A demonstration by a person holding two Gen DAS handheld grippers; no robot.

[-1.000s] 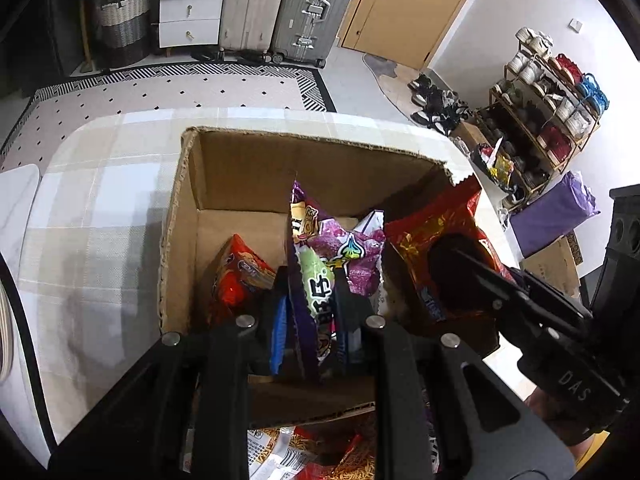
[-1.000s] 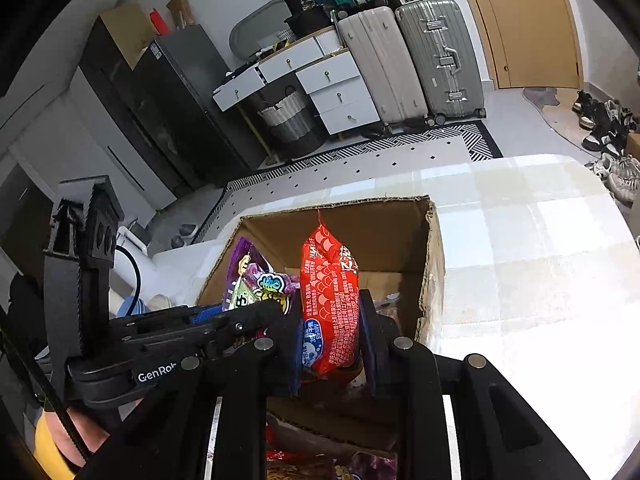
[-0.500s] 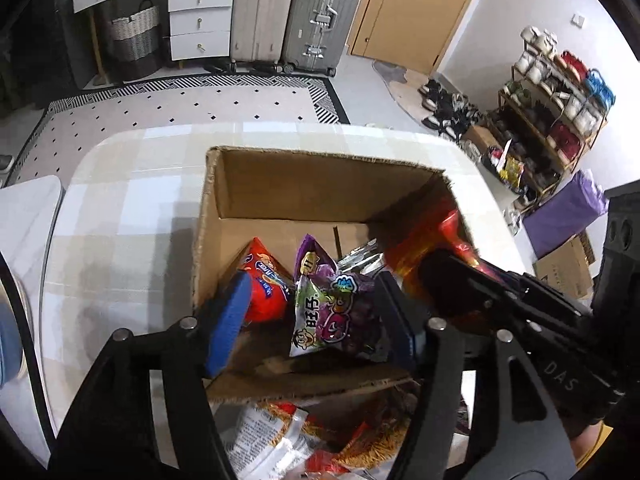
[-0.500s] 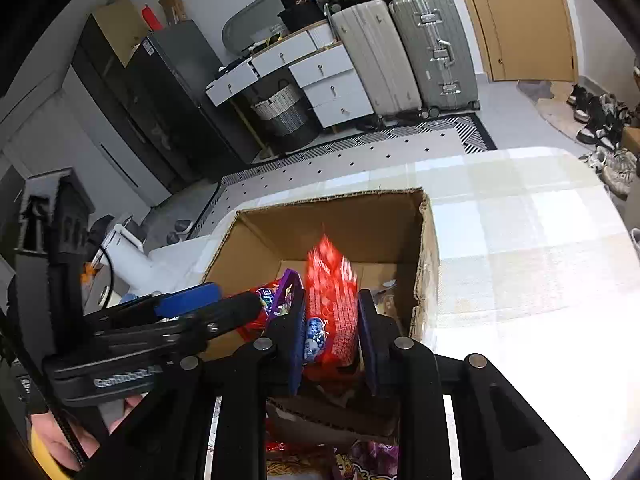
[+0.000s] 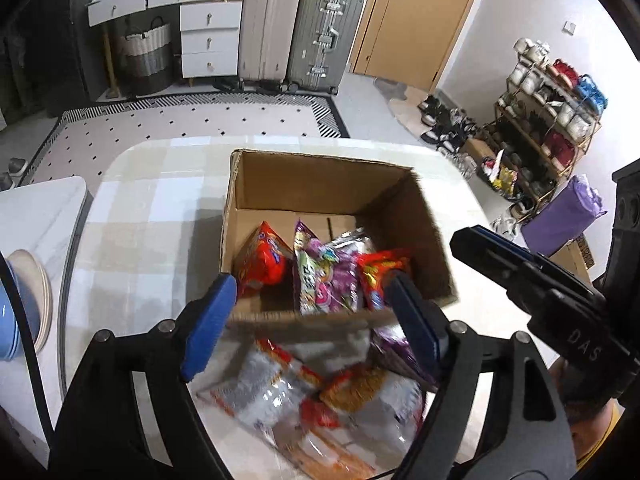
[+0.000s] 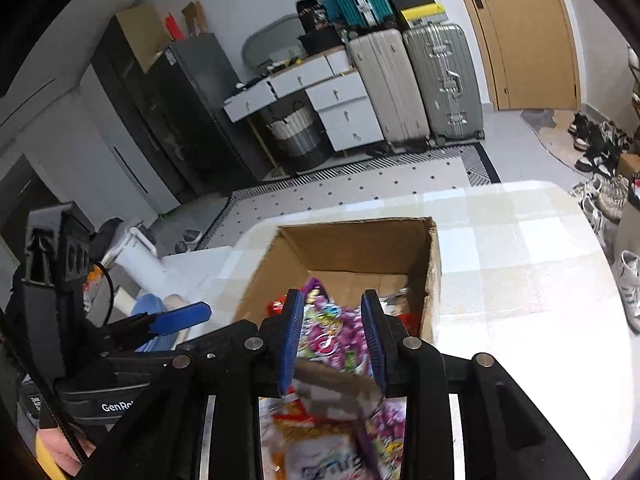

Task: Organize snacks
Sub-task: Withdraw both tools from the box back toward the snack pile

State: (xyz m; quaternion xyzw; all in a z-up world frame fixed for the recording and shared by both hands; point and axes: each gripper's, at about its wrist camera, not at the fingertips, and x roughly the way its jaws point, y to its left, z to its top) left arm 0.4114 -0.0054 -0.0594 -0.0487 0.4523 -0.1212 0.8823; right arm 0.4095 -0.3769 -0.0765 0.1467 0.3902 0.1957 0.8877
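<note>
Release confirmed on both sides. Left gripper (image 5: 308,316) had been clamped on the purple bag (image 5: 328,276); its jaws are now wide and opening further, nothing between the pads, and it hangs above the box (image 5: 320,184) rim. Right gripper (image 6: 332,340) had pinched the red bag (image 5: 380,272); jaws now narrow but opening, also empty. Both bags stand upright inside the box beside an orange-red bag (image 5: 262,260). Loose packets (image 5: 320,396) lie on the table (image 5: 152,208) just before the box; likely next to go in.
</note>
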